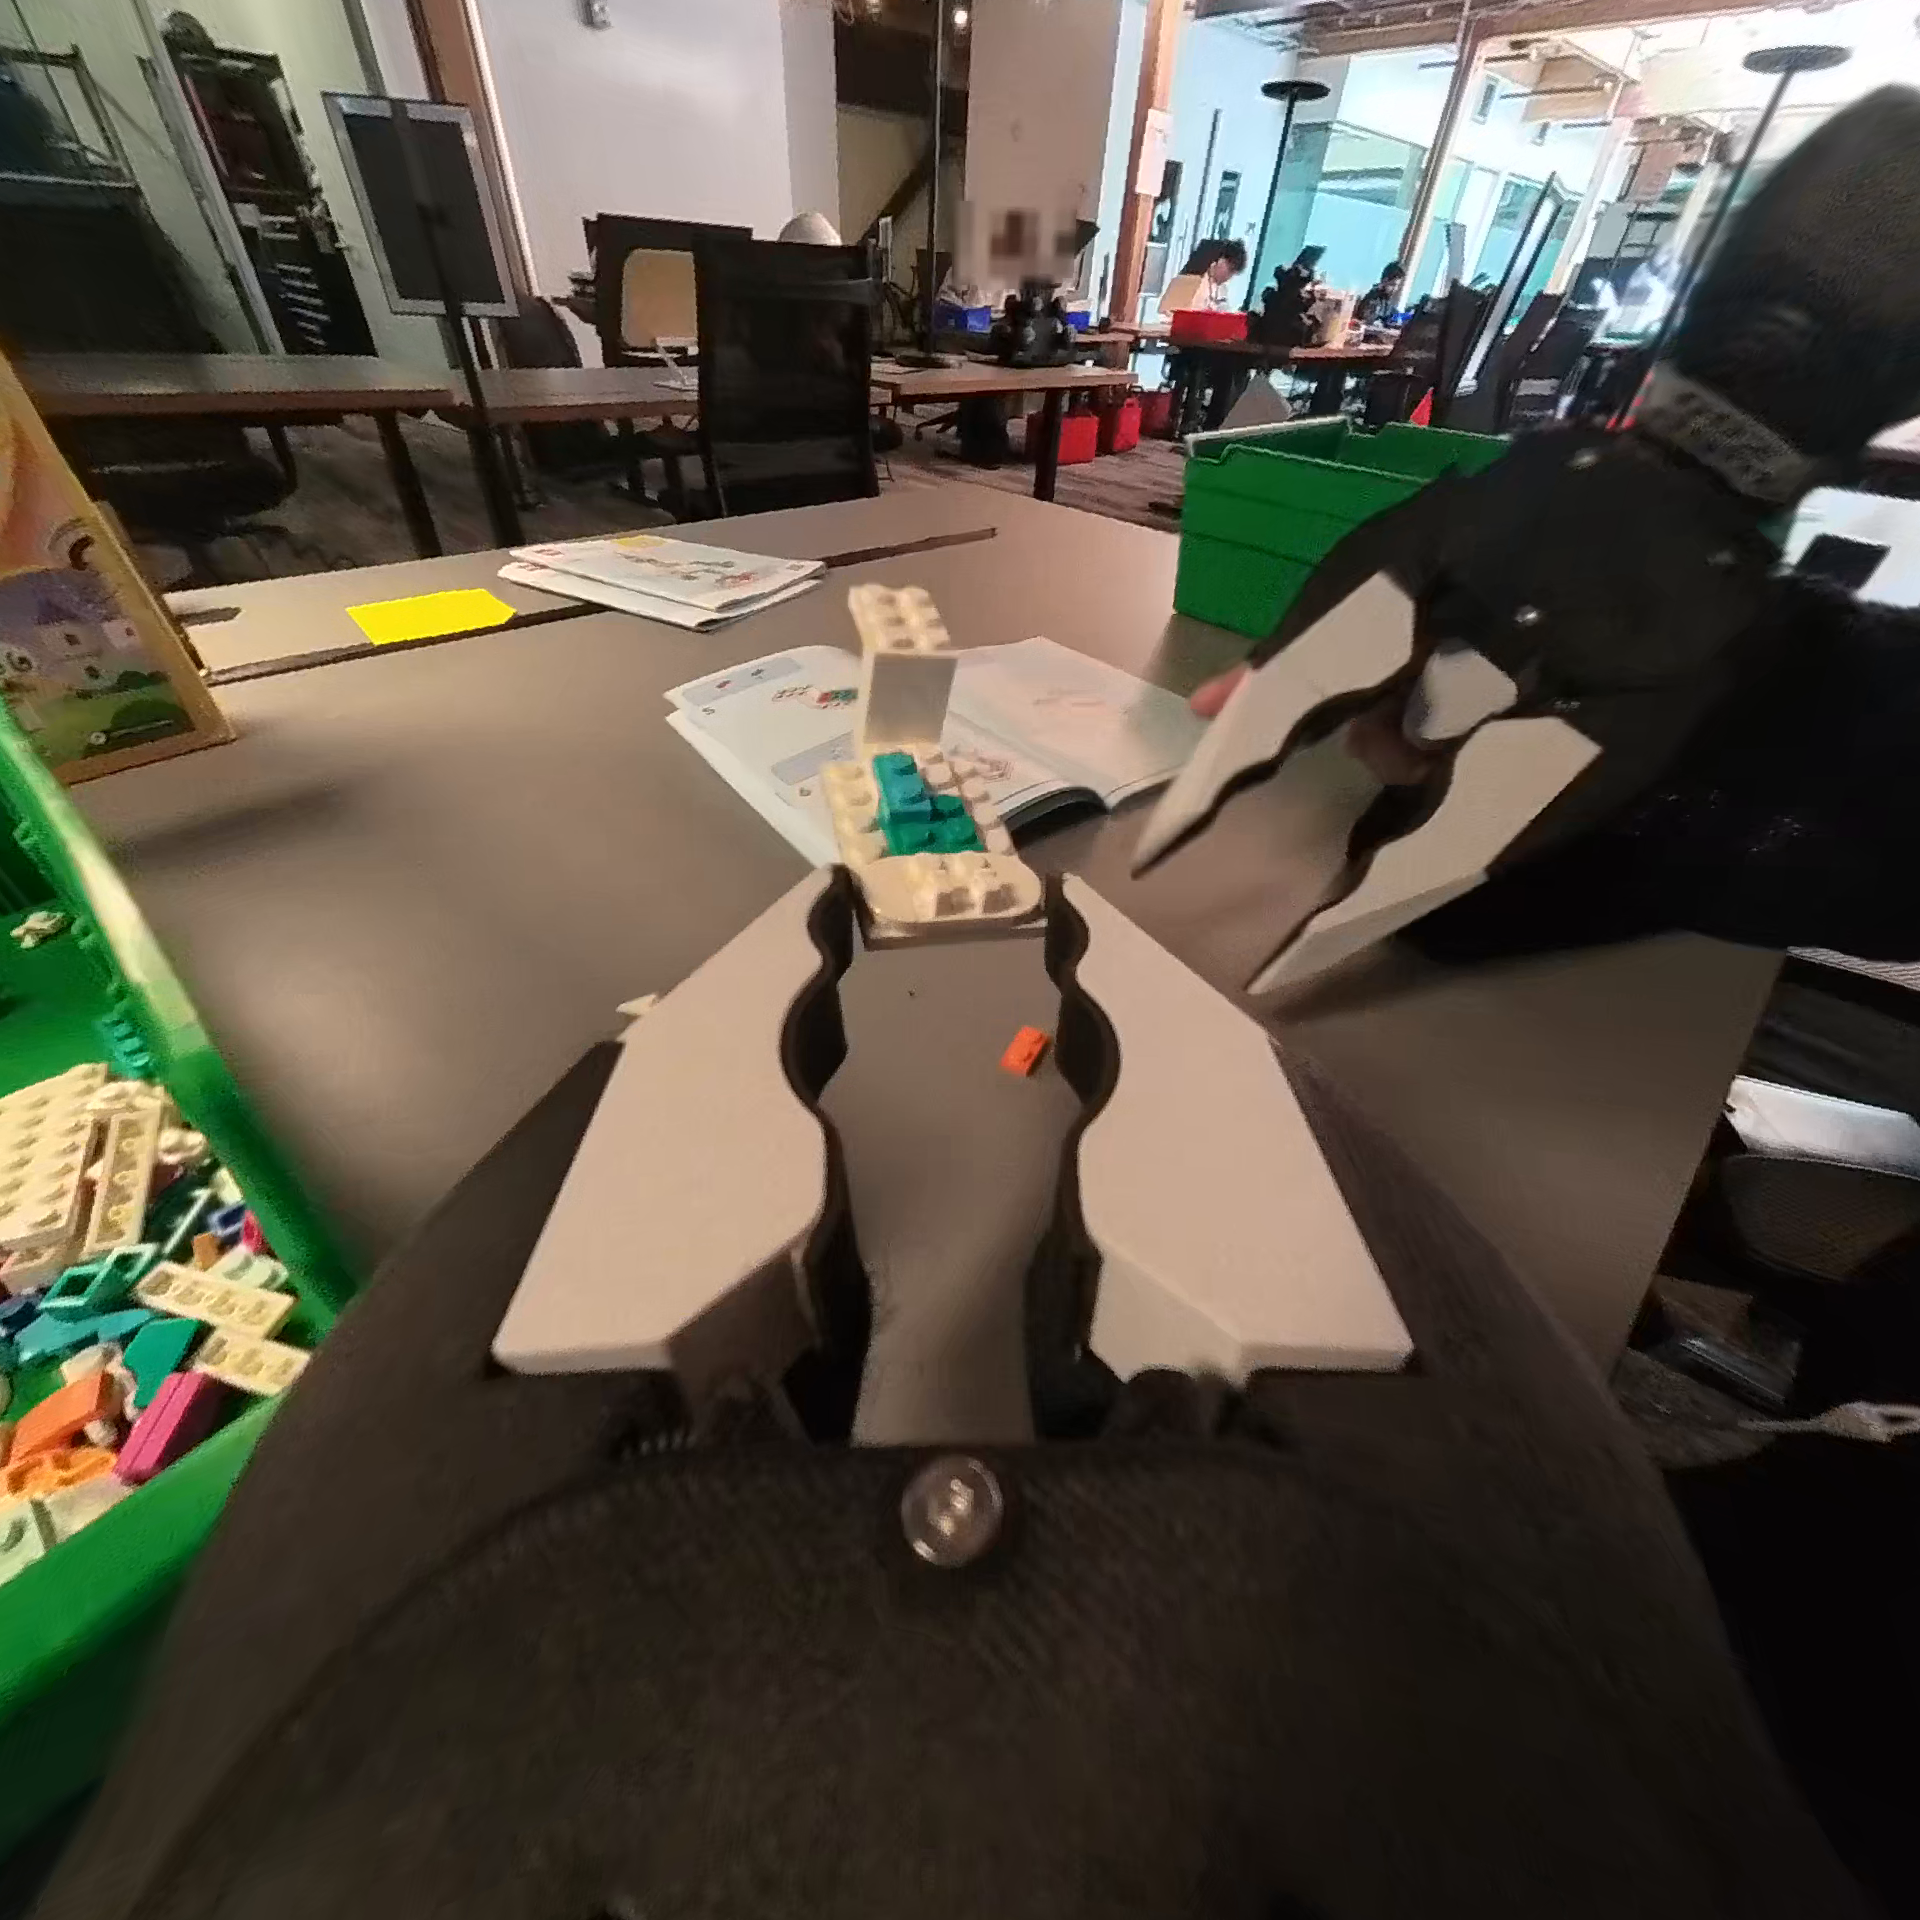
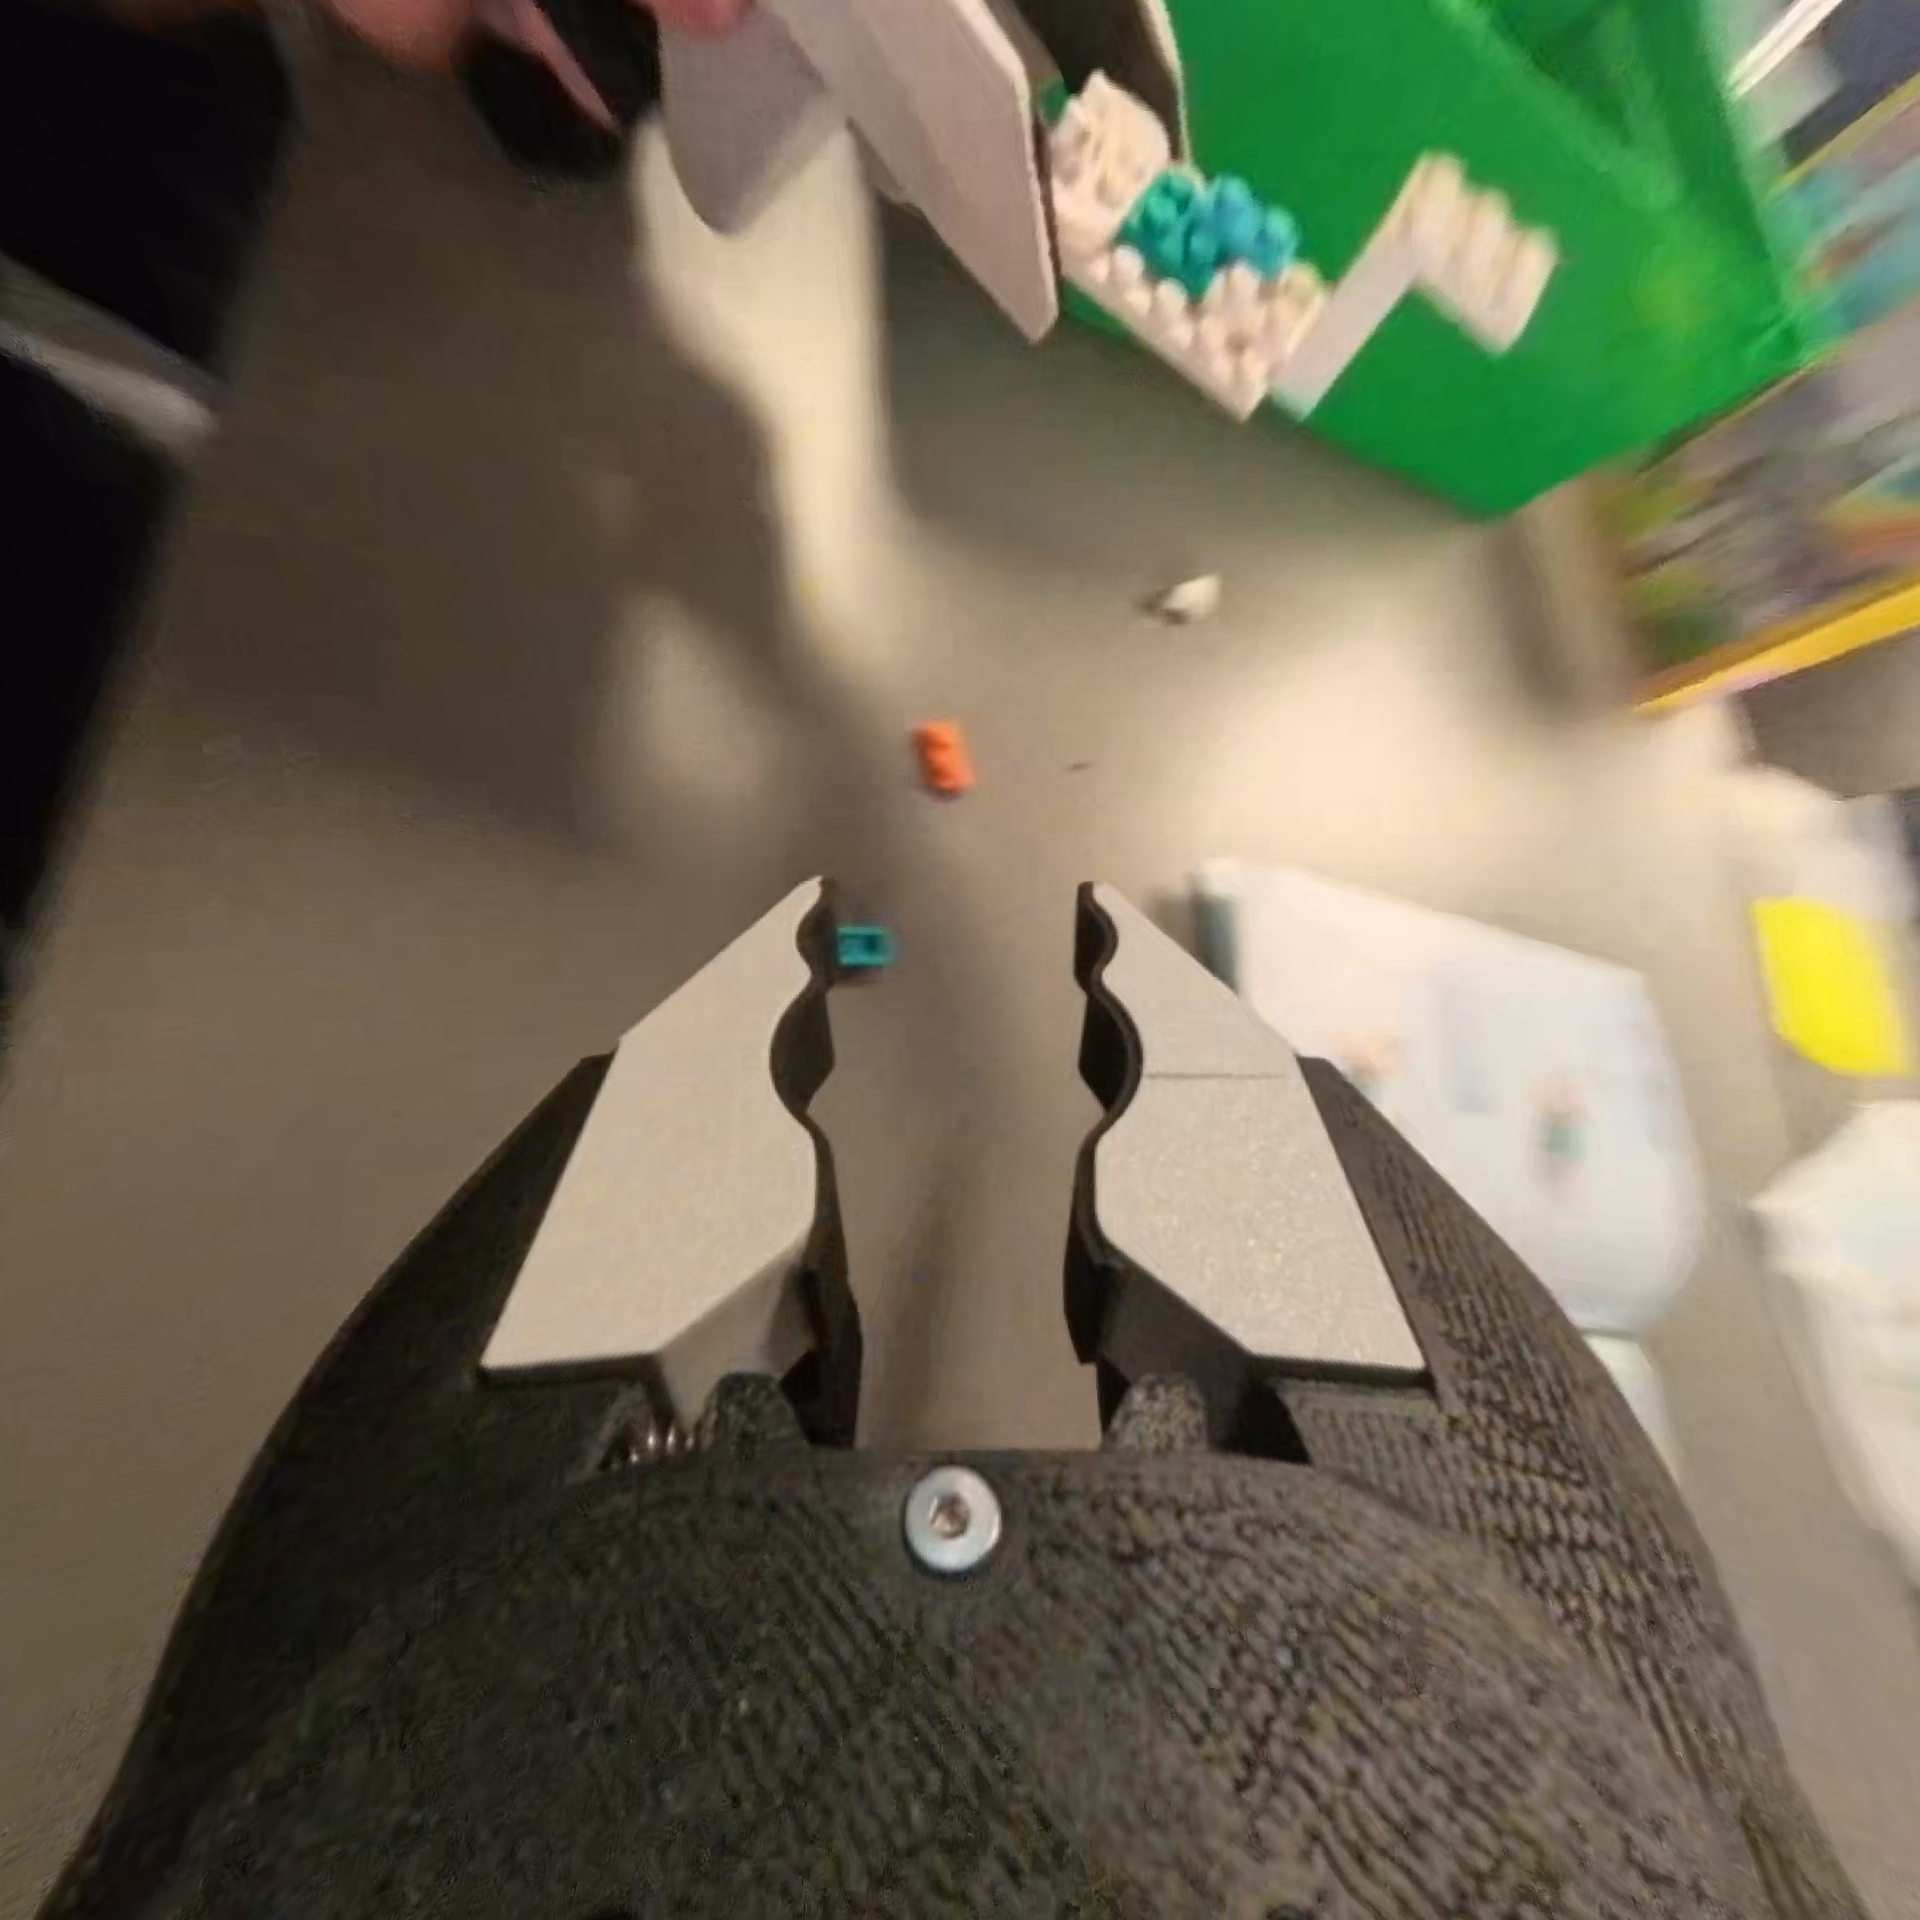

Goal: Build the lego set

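The left gripper (image 1: 948, 906) pinched the near end of the white-and-teal build (image 1: 920, 805), held clear of the table (image 1: 436, 894) at twelve o'clock in its view. The right gripper (image 2: 951, 914) was spread, a small teal piece (image 2: 864, 951) just off its left fingertip and an orange brick (image 2: 943, 758) beyond at twelve. The step in hand was probably fetching the next piece, which would call for closing squarely on that tiny teal piece.

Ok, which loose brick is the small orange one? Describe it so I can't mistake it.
Start at the grey table, then find the left gripper, whose fingers clamp the white and teal lego assembly. The orange brick lies alone on the bare tabletop beneath it, seen between the fingers. It is the only orange piece outside the green bin.
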The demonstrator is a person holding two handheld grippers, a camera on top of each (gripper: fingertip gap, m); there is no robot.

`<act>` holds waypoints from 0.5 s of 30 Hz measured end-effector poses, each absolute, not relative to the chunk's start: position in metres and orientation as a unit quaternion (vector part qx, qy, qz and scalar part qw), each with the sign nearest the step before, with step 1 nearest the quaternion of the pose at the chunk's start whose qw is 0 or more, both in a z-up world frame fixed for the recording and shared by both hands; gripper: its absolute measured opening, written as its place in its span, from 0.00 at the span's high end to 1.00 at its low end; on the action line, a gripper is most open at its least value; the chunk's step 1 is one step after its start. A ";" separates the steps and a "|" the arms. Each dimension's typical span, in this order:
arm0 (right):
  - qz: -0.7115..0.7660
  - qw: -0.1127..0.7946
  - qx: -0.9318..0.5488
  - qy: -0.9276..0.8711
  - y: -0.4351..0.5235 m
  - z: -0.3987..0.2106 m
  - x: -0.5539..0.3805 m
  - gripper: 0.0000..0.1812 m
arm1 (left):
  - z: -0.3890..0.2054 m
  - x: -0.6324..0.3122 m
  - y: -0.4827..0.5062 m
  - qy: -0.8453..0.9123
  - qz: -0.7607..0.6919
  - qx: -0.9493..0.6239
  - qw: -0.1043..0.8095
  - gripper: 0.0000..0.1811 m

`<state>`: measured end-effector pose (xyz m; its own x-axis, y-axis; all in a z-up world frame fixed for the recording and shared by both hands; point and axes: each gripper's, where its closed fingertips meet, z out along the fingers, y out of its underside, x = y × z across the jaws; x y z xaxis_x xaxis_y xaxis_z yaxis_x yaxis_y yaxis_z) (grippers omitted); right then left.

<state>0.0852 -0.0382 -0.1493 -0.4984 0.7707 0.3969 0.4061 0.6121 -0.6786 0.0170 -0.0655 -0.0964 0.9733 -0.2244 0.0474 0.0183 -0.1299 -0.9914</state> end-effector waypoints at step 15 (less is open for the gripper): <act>0.383 0.166 -0.442 -0.794 -0.042 -0.175 0.098 0.89 | -0.094 0.028 -0.062 0.094 -0.123 -0.736 0.659 0.80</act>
